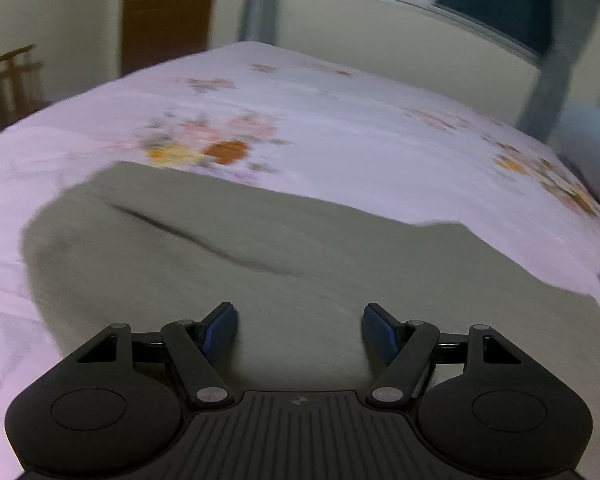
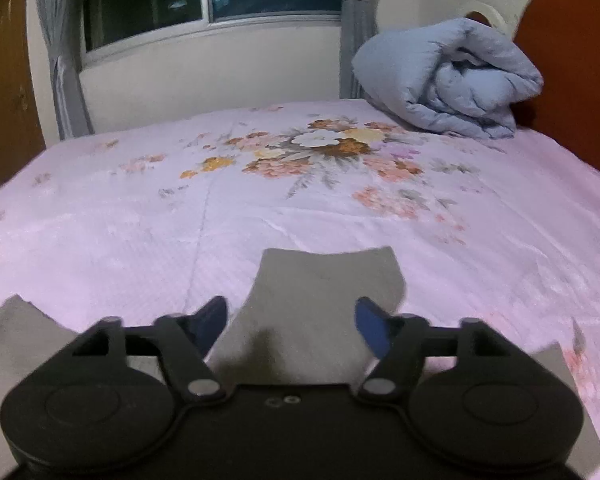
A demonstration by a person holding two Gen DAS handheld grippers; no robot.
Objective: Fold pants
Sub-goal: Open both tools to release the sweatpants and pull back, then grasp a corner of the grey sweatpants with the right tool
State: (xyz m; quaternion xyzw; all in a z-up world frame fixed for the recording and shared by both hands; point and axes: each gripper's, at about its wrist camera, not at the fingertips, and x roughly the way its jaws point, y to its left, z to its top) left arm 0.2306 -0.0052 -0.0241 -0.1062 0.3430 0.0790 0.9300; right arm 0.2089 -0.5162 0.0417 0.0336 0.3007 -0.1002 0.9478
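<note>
Grey-olive pants (image 1: 260, 248) lie spread flat on a pink floral bedsheet (image 1: 340, 132), filling the lower half of the left wrist view, with one dark crease running across them. My left gripper (image 1: 299, 330) hovers over the cloth, open, its blue pads wide apart and nothing between them. In the right wrist view a grey end of the pants (image 2: 324, 292) lies on the bedsheet (image 2: 140, 220), reaching forward between the fingers. My right gripper (image 2: 292, 324) is open above it, and neither pad presses on the cloth. More grey cloth shows at the lower left and lower right corners.
A rolled blue-grey duvet (image 2: 448, 80) sits at the bed's far right against a brown headboard (image 2: 572, 72). A window with grey curtains (image 2: 60, 60) is behind the bed. A brown door (image 1: 168, 12) and a wooden rack (image 1: 16, 80) stand beyond the bed's left side.
</note>
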